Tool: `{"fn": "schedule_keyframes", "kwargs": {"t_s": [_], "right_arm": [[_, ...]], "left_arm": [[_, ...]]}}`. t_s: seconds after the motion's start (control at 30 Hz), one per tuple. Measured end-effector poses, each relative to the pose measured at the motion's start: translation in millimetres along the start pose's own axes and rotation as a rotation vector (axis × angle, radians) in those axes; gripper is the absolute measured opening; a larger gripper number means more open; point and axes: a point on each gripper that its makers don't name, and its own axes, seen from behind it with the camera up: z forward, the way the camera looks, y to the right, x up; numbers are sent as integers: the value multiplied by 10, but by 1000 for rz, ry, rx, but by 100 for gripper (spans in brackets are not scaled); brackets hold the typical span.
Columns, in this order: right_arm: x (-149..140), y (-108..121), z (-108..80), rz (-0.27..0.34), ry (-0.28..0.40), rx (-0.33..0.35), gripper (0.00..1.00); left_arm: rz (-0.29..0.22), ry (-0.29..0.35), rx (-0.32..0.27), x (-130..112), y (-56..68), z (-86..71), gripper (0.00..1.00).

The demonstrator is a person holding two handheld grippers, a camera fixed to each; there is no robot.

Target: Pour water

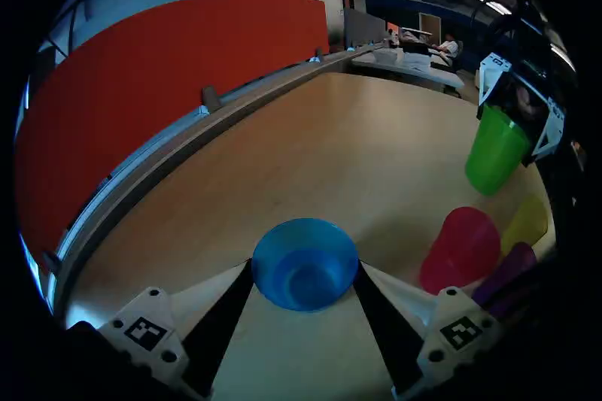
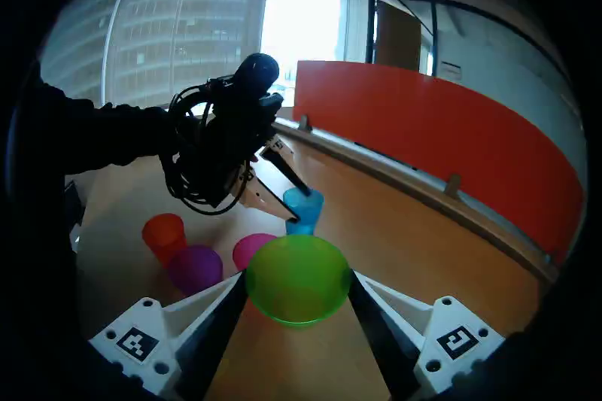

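Your left gripper (image 1: 303, 265) is clamped on the blue cup (image 1: 305, 274), both fingers pressed against its sides and its mouth facing the camera; you cannot tell whether it holds water. Ahead of those jaws the wooden table (image 1: 339, 138) runs bare to the raised rail (image 1: 226, 104) along its far edge, with the red partition (image 1: 165, 77) behind it. Just right of the jaws a pink cup (image 1: 460, 249) and a purple cup (image 1: 506, 271) crowd together. Your right gripper (image 2: 298, 274) is closed on the green cup (image 2: 298, 286). Just beyond its rim sits the blue cup, and an orange cup (image 2: 164, 235) stands ahead-left of its jaws. Ahead-right of them the tabletop is open as far as the rail.
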Motion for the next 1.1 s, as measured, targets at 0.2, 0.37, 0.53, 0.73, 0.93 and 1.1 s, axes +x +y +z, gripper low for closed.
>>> {"fn": "schedule_keyframes", "kwargs": {"t_s": [0.2,0.37,0.53,0.73,0.93,1.1], "right_arm": [[-11,13,-8,2,-2,-4,94],[-17,13,-12,2,-1,-5,94],[-20,13,-11,5,1,-5,94],[-13,23,-14,5,2,-9,93],[20,46,-26,7,7,-13,94],[58,57,-52,6,15,-18,94]], "left_arm": [[-9,8,0,-1,7,4,91],[-25,21,-2,-4,12,-1,90],[-30,38,3,-1,12,3,89],[-43,58,13,15,16,8,89],[-55,80,21,80,21,-32,89],[-67,106,41,172,-18,-107,89]]}}
